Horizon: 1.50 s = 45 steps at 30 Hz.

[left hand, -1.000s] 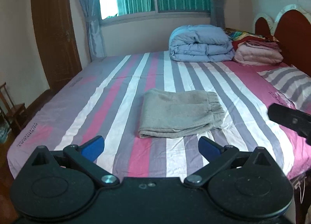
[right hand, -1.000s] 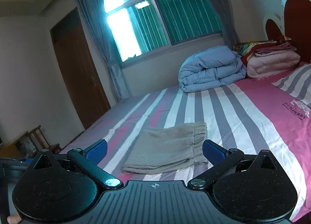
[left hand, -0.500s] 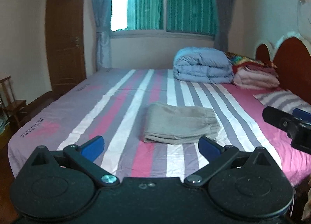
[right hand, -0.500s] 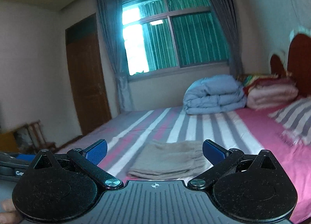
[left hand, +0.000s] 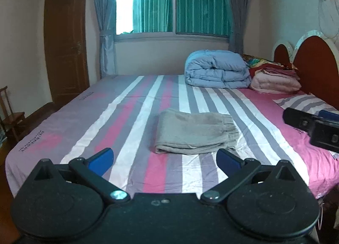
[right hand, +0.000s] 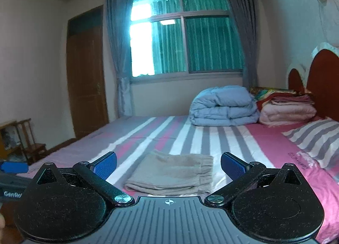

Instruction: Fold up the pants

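The pants (left hand: 196,131) lie as a compact grey rectangle on the bed (left hand: 63,136), in the middle of the sheet but nearer the front edge than the far edge under the window. The elastic waistband faces the headboard side and the rounded fold faces the foot side; layers are stacked evenly, so I judge the folding done, or close to it.

My left gripper (left hand: 164,158) hangs off the front edge of the bed, its jaws spread wide and holding nothing, well apart from the cloth. My right gripper (right hand: 168,166) sits likewise back from the front edge, jaws released and empty. I read both as pulled clear so the bundle rests undisturbed; the fleece looks soft and thick, likely to spring open a little if nudged.

Farther out, a folded blue duvet (left hand: 217,70) sits at the far edge near the headboard corner, with a stack of pink blankets (left hand: 275,82) just beside it. A striped pillow (right hand: 317,138) lies along the headboard edge, well apart from the pants.
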Motion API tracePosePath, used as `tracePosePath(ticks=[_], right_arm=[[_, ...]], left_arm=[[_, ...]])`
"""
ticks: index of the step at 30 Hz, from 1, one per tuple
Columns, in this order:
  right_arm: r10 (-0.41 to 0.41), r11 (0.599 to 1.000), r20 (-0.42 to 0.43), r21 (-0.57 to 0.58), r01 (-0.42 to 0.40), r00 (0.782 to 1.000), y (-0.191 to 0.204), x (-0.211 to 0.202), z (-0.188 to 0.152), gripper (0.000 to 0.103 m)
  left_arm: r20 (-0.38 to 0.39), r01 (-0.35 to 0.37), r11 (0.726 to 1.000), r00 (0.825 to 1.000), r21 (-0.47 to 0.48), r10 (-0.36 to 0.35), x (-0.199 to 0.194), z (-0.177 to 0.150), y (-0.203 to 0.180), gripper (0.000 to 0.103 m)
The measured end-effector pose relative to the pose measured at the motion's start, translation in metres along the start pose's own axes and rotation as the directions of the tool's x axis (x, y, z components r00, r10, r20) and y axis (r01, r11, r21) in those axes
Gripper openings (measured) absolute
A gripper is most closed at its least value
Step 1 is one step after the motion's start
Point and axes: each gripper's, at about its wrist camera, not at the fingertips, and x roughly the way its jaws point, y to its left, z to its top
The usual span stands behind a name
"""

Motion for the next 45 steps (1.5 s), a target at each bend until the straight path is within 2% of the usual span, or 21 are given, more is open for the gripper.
tracePosePath(ticks=[5,14,25,29,45], right_arm=[[-0.032,0.999,-0.012,-0.008,0.032,0.999,-0.004,0.004,-0.004,0.103],[-0.025,1.0,-0.004,0.017,0.025,1.0,-0.011,0.002,-0.003,0.103],[0.016,0.999,-0.043,-0.051,-0.018,0.999,0.001,0.009,-0.013,0.103],[0.025,0.999,-0.049,-0.042,-0.027,0.998,0.0,0.01,-0.015,0.103],[0.011,1.0,-0.057,-0.028,-0.013,0.998,0.0,0.013,-0.015,0.103]], left_arm=[[-0.015,0.007,1.0,1.0,-0.002,-0.008,0.002,-0.002,-0.003,0.097],[-0.011,-0.004,1.0,1.0,-0.022,0.003,0.002,0.001,0.004,0.097],[-0.022,0.004,0.999,1.0,-0.038,-0.005,0.004,0.0,0.0,0.097],[-0.033,0.018,0.999,0.999,-0.041,-0.019,0.005,-0.001,-0.002,0.097],[-0.037,0.011,0.999,0.999,-0.045,-0.013,0.008,0.001,-0.003,0.097]])
